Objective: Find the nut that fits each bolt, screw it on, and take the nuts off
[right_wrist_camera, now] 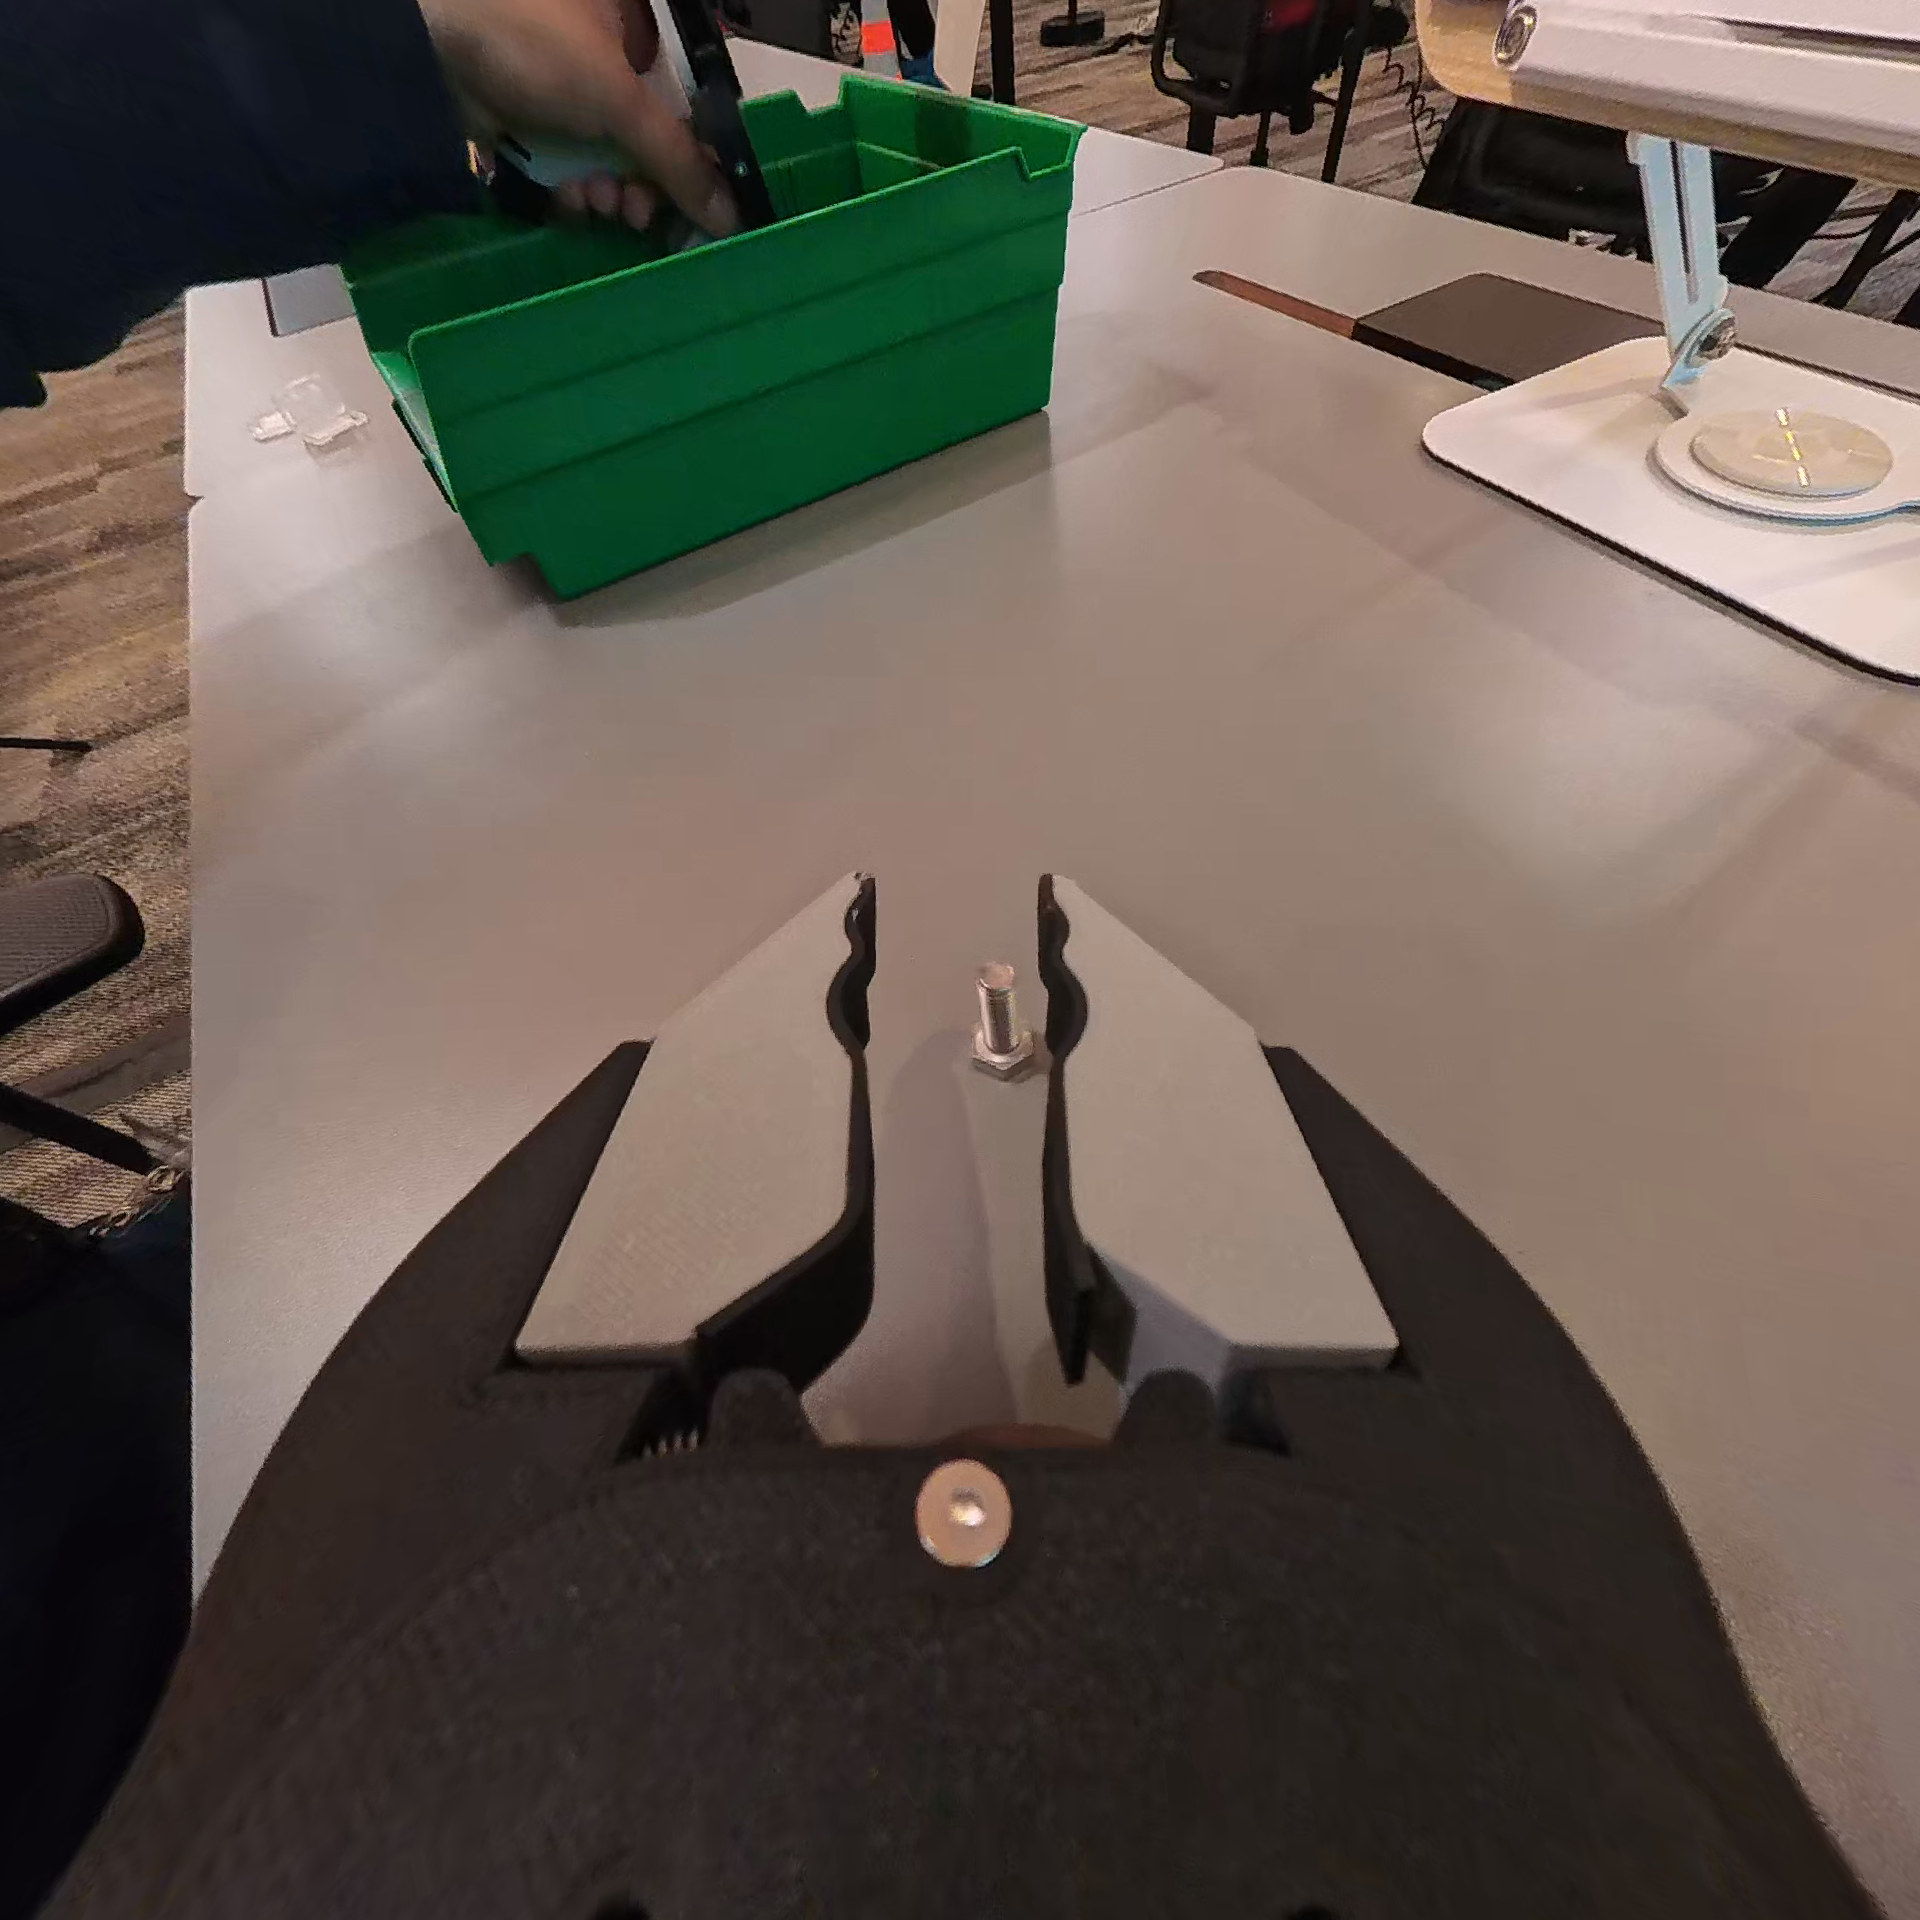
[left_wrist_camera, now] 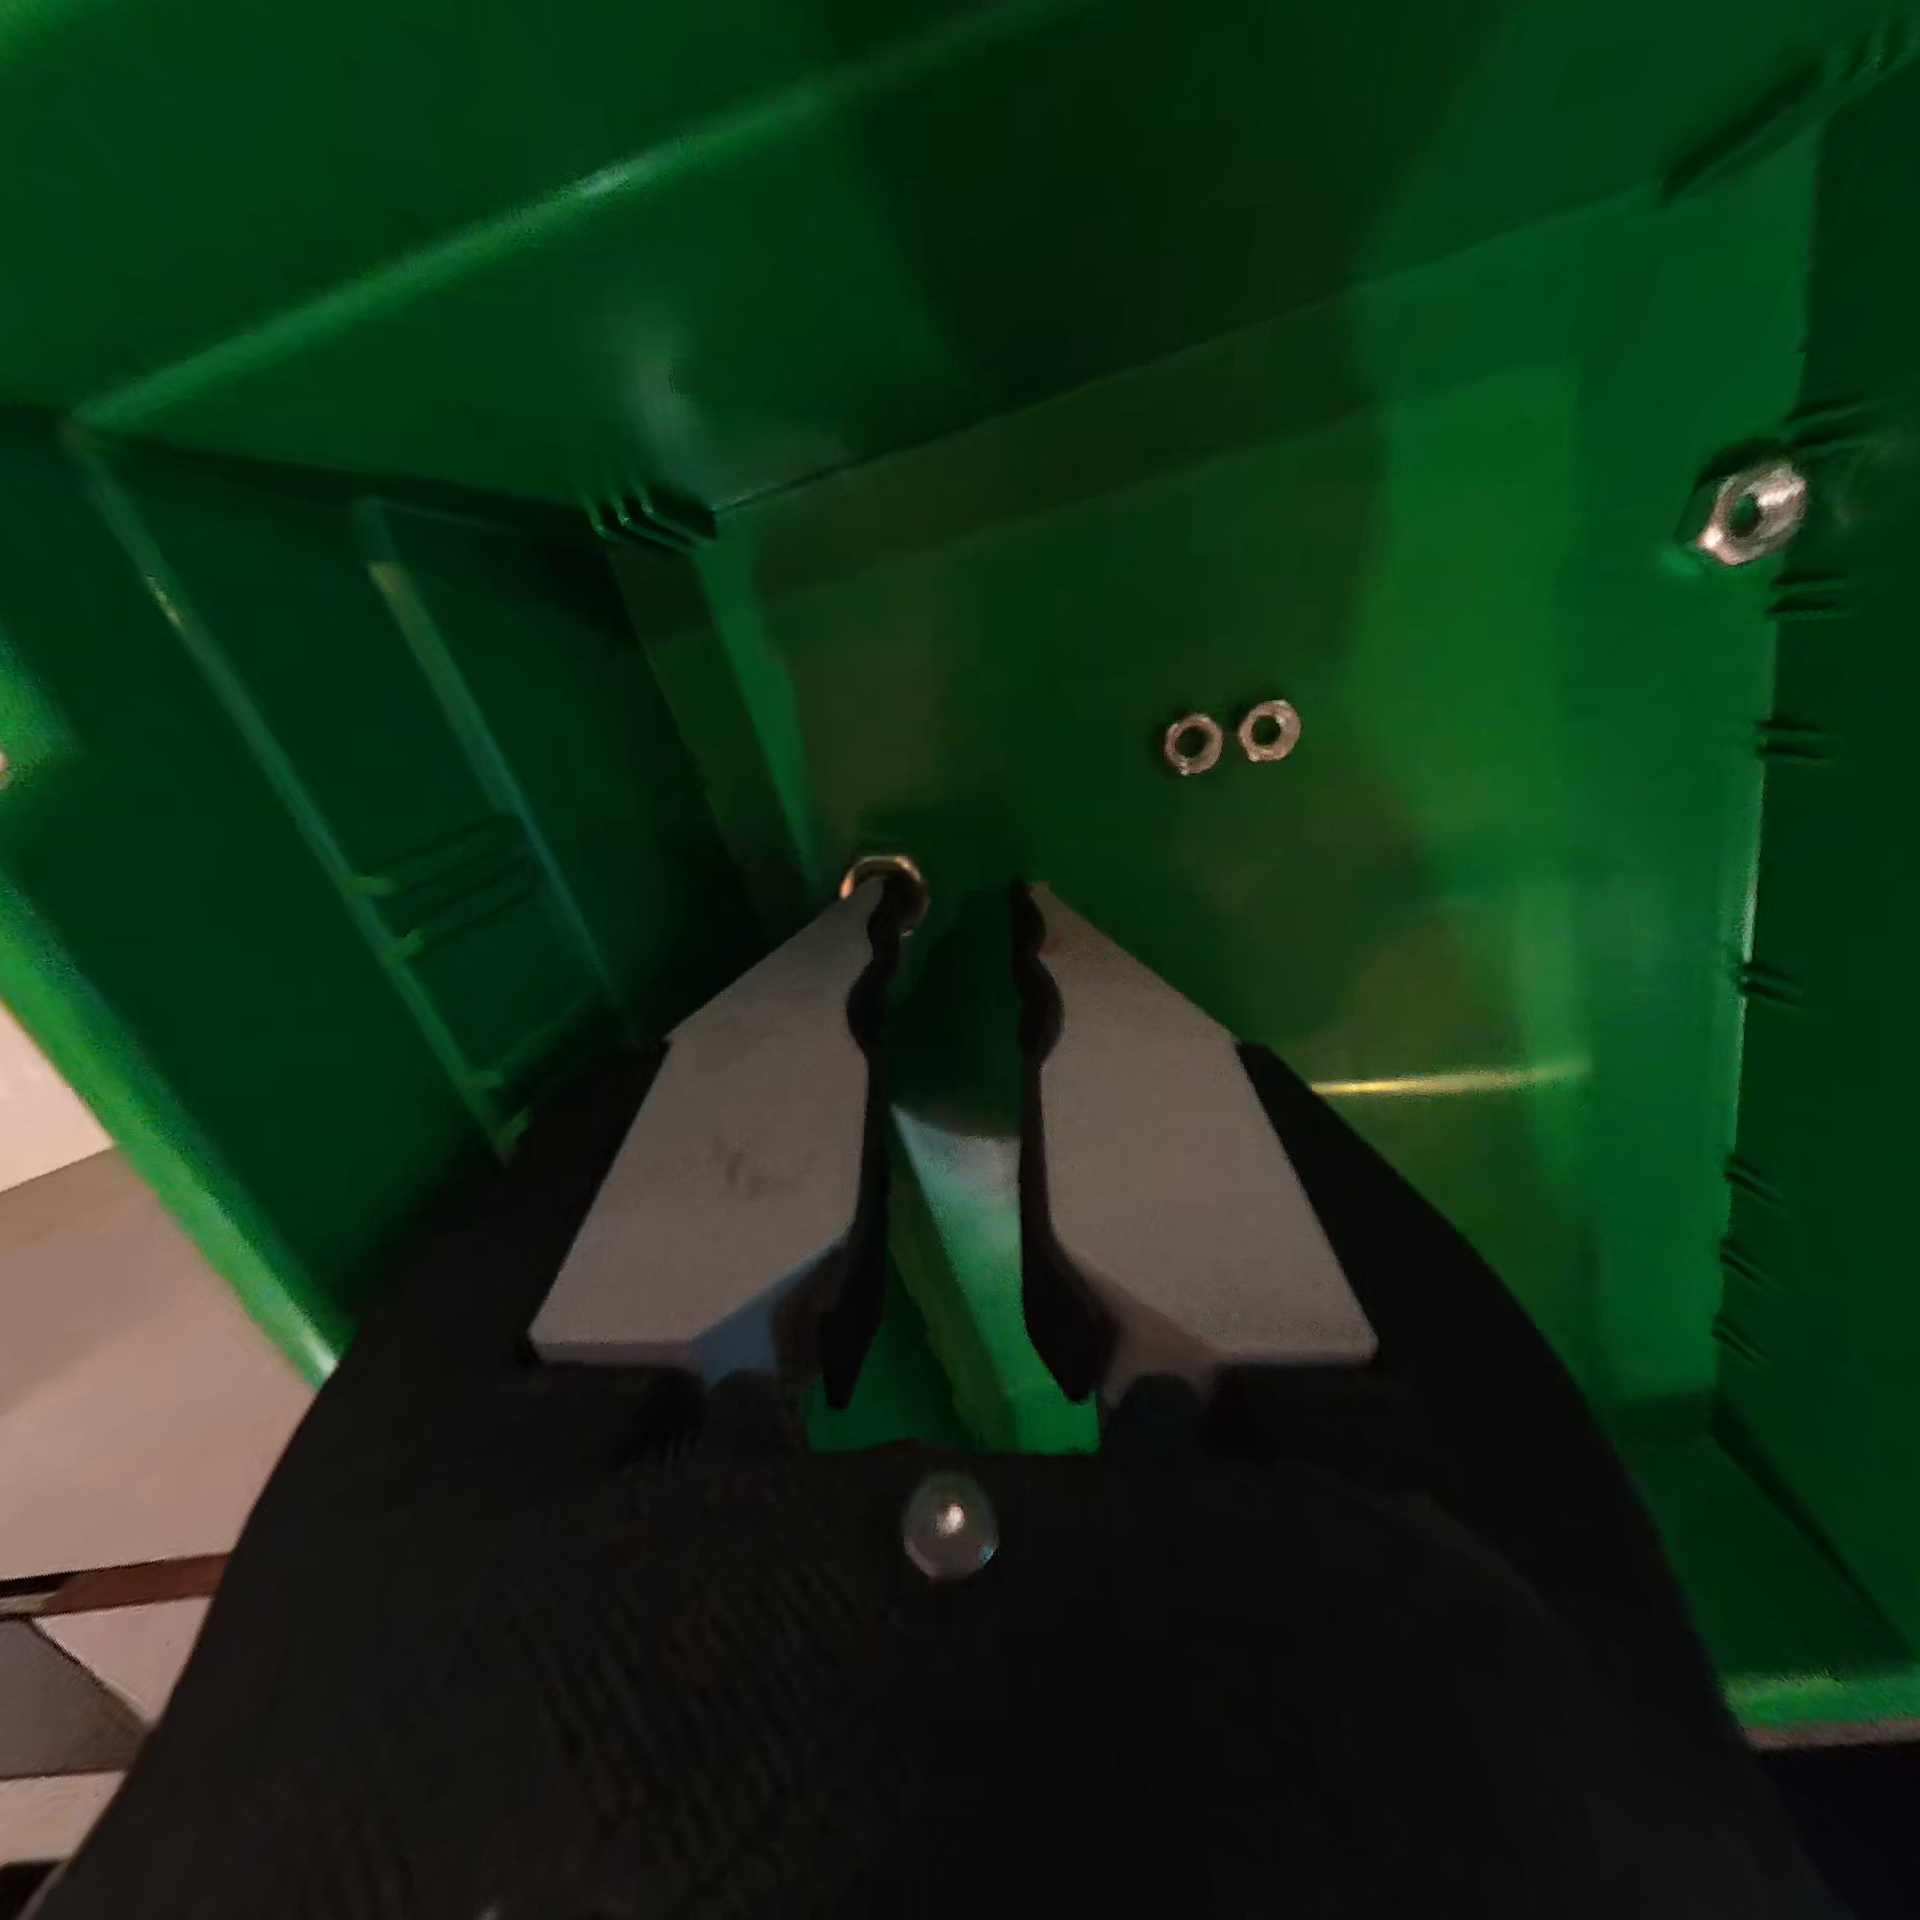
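Reaching into the green bin [left_wrist_camera: 1143, 436] with my left gripper [left_wrist_camera: 948, 894], jaws narrowly parted and empty; a nut [left_wrist_camera: 885, 883] sits right at the left fingertip, at eleven o'clock. Two small nuts [left_wrist_camera: 1231, 732] lie toward one o'clock, a bigger nut [left_wrist_camera: 1751, 514] at two. I should centre on the nut before closing. Over on the right, my right gripper [right_wrist_camera: 956, 883] hovers partly open, holding nothing, astride the bolt [right_wrist_camera: 1000, 1023], which stands head-down on the worktop [right_wrist_camera: 1351, 779]; the bin is at eleven o'clock.
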Available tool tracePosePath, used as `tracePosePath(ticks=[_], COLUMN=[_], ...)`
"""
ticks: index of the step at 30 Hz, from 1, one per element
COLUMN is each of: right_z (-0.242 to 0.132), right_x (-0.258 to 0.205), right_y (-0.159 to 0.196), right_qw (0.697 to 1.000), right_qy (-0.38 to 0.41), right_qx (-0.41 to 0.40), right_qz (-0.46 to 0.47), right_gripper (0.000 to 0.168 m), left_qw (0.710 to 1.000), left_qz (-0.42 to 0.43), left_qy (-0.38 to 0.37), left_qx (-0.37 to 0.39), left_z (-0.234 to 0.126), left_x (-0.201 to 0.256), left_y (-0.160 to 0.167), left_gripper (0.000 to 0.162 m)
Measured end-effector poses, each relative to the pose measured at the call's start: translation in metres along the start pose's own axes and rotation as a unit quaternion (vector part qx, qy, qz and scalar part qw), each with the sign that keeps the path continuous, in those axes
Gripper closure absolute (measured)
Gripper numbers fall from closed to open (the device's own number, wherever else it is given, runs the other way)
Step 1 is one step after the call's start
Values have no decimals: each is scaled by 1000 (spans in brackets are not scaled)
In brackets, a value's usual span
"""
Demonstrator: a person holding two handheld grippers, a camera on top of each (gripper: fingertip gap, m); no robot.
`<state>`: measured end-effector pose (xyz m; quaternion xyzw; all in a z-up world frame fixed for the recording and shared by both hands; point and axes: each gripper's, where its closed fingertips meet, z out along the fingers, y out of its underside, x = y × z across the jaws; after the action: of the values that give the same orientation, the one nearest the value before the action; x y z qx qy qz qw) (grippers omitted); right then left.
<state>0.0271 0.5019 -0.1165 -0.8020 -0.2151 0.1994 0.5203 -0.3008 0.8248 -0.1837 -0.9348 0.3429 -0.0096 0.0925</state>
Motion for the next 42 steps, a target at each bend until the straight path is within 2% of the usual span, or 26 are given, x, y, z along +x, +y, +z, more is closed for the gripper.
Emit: tracePosePath(ticks=[3,5,7,9,11,13,14,16,18,20,24,27,29,33,35,38,42], right_z=[-2,-4,-4,-5,-6,-7,-7,-7,-9,-13,-33,-38,-36,-27,-20,-10,9], right_x=[-1,-2,-2,-1,-1,0,1,0,0,2,20,25,26,32,27,20,13], right_y=[-2,-4,-5,-5,-6,-7,-8,-9,-12,-18,-32,-32,-28,-11,-2,6,21], right_qw=[1000,1000,1000,1000,1000,1000,1000,1000,1000,999,996,995,996,998,999,999,998], right_qy=[1,-1,-2,-1,0,2,2,-2,-3,4,39,25,24,49,34,18,2], right_qx=[6,11,13,14,16,19,21,23,30,43,86,95,84,31,5,-15,-61], right_qz=[-2,-1,-1,-1,-1,0,1,3,2,-6,-6,23,30,16,22,22,14], right_gripper=[140,140,140,141,141,141,141,141,141,141,142,142,141,141,140,140,140], left_qw=[1000,1000,998,996,987,964,945,888,834,814,805,809,806,802,802,804,813], left_qz=[-3,14,43,64,82,120,151,241,313,362,451,503,521,515,513,504,476], left_qy=[-5,-13,-37,-57,-58,-14,30,145,211,242,263,204,186,201,196,210,215], left_qx=[1,-2,0,34,122,237,289,364,403,383,283,227,213,226,235,236,258], left_z=[1,1,-1,-13,-47,-98,-126,-173,-194,-180,-108,-54,-36,-32,-32,-35,-51], left_x=[-1,-1,-3,-1,14,58,94,182,258,320,416,448,462,485,488,487,467], left_y=[0,2,1,-9,-33,-56,-61,-52,-32,-10,36,53,57,55,51,56,61], left_gripper=[140,157,158,158,158,159,158,158,159,159,159,159,159,159,158,139,134])
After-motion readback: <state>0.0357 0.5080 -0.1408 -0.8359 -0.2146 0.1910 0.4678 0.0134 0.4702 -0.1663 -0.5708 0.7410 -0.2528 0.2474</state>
